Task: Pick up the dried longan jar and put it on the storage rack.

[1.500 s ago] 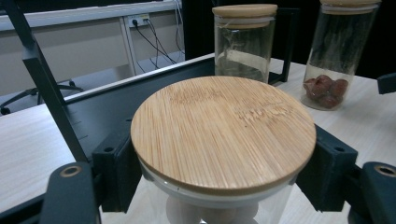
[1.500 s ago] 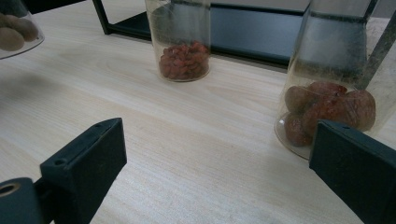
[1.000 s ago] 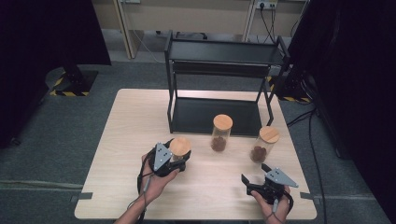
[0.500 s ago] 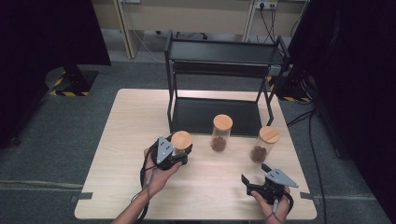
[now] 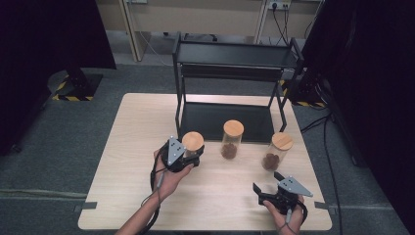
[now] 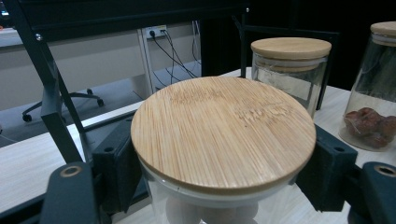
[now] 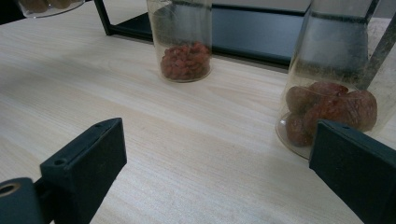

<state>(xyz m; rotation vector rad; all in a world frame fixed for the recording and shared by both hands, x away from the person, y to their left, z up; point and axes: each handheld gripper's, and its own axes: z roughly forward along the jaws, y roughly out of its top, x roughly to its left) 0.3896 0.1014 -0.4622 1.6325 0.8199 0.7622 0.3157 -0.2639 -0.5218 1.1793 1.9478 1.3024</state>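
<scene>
My left gripper (image 5: 188, 157) is black with a grey plate on top, and so is my right gripper (image 5: 268, 190) at the lower right of the high view. The jar between my left jaws (image 6: 223, 140) is clear glass with a pale bamboo lid, streaked with fine straight grain. The middle jar (image 5: 231, 139) has the same tan lid and dark reddish-brown bits at its bottom. The right jar (image 5: 276, 152) holds larger glossy red-brown pieces. The table (image 5: 132, 147) is light wood with faint grain. The rack (image 5: 235, 54) is matt black. The floor (image 5: 58, 161) is grey carpet, with yellow-and-black stripes at the upper left.
</scene>
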